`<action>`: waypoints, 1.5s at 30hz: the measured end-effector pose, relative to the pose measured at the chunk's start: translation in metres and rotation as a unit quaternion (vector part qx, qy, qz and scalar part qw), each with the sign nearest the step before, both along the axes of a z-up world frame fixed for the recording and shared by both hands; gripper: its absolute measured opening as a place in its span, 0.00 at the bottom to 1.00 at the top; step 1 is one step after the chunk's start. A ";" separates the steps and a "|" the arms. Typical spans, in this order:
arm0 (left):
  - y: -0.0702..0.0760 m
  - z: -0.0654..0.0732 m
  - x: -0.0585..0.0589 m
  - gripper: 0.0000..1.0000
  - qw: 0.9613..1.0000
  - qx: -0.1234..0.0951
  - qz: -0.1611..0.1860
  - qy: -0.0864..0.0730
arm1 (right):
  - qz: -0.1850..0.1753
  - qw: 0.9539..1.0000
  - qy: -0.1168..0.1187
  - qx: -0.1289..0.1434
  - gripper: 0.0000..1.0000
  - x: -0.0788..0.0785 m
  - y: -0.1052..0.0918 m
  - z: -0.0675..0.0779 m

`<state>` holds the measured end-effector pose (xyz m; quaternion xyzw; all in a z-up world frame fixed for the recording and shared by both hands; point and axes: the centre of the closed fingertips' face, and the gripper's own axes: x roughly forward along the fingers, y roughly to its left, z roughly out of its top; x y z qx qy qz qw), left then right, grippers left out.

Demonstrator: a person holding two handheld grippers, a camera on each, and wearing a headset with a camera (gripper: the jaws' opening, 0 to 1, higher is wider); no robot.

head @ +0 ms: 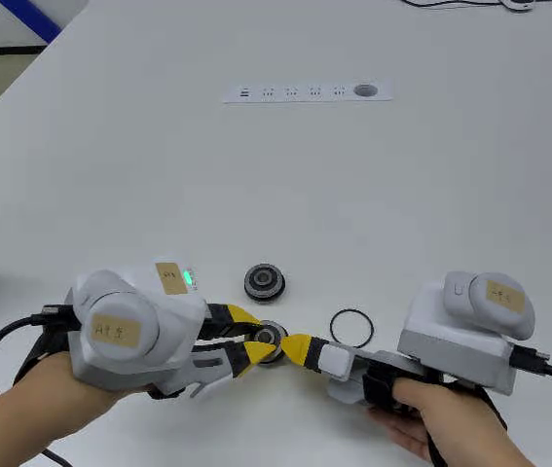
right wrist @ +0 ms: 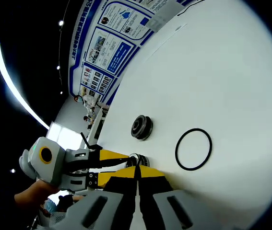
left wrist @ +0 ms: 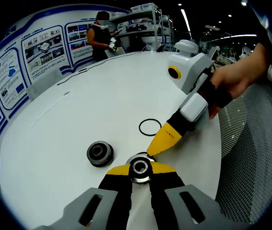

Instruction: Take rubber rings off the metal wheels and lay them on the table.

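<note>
My left gripper is shut on a small metal wheel that rests on the white table. My right gripper comes in from the right with its yellow jaws shut, the tips pressed against that wheel's rim. I cannot tell whether they pinch its rubber ring. Just beyond stands a second wheel, dark rubber around it. One loose black rubber ring lies flat to the right.
A white socket strip lies farther back on the table. A black cable trails from the left gripper at the near left edge. In the left gripper view a person stands beyond the table's far end.
</note>
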<state>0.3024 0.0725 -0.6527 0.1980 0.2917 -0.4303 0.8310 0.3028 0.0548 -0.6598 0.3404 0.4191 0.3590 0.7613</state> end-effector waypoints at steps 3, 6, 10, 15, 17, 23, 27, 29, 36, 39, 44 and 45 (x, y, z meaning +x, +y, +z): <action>0.000 0.000 0.000 0.14 1.000 0.001 -0.001 0.000 | -0.001 1.000 0.000 -0.002 0.02 0.000 0.000 0.000; 0.000 0.000 0.000 0.14 1.000 0.002 -0.001 0.000 | 0.000 1.000 -0.002 -0.003 0.02 -0.001 0.000 0.000; 0.000 0.000 0.000 0.14 1.000 0.001 0.000 0.001 | 0.002 1.000 -0.006 -0.005 0.02 -0.001 0.000 0.001; 0.000 0.000 0.000 0.13 1.000 0.003 0.001 0.002 | 0.009 1.000 -0.023 -0.016 0.01 -0.001 0.002 0.003; 0.000 -0.001 0.000 0.13 1.000 0.005 0.000 0.003 | 0.014 0.999 -0.033 -0.023 0.01 -0.001 0.003 0.004; 0.000 0.000 0.000 0.13 1.000 0.006 -0.005 0.005 | 0.029 0.998 -0.050 -0.034 0.01 -0.002 0.010 0.006; 0.000 0.000 0.000 0.13 1.000 0.005 -0.004 0.005 | 0.034 0.997 -0.056 -0.037 0.01 -0.002 0.011 0.007; 0.000 0.000 -0.001 0.13 1.000 0.004 -0.004 0.005 | 0.035 0.997 -0.055 -0.039 0.01 -0.002 0.011 0.006; 0.000 0.000 0.000 0.13 1.000 0.004 -0.002 0.004 | 0.043 0.996 -0.065 -0.044 0.01 -0.002 0.013 0.008; 0.000 0.000 -0.001 0.13 1.000 0.004 -0.001 0.004 | 0.046 0.995 -0.069 -0.047 0.01 -0.001 0.013 0.008; 0.000 0.000 0.000 0.13 1.000 0.004 -0.002 0.004 | 0.046 0.995 -0.075 -0.048 0.01 -0.002 0.013 0.010; 0.000 0.000 0.000 0.13 1.000 0.004 -0.002 0.003 | 0.048 0.995 -0.079 -0.050 0.01 -0.002 0.013 0.010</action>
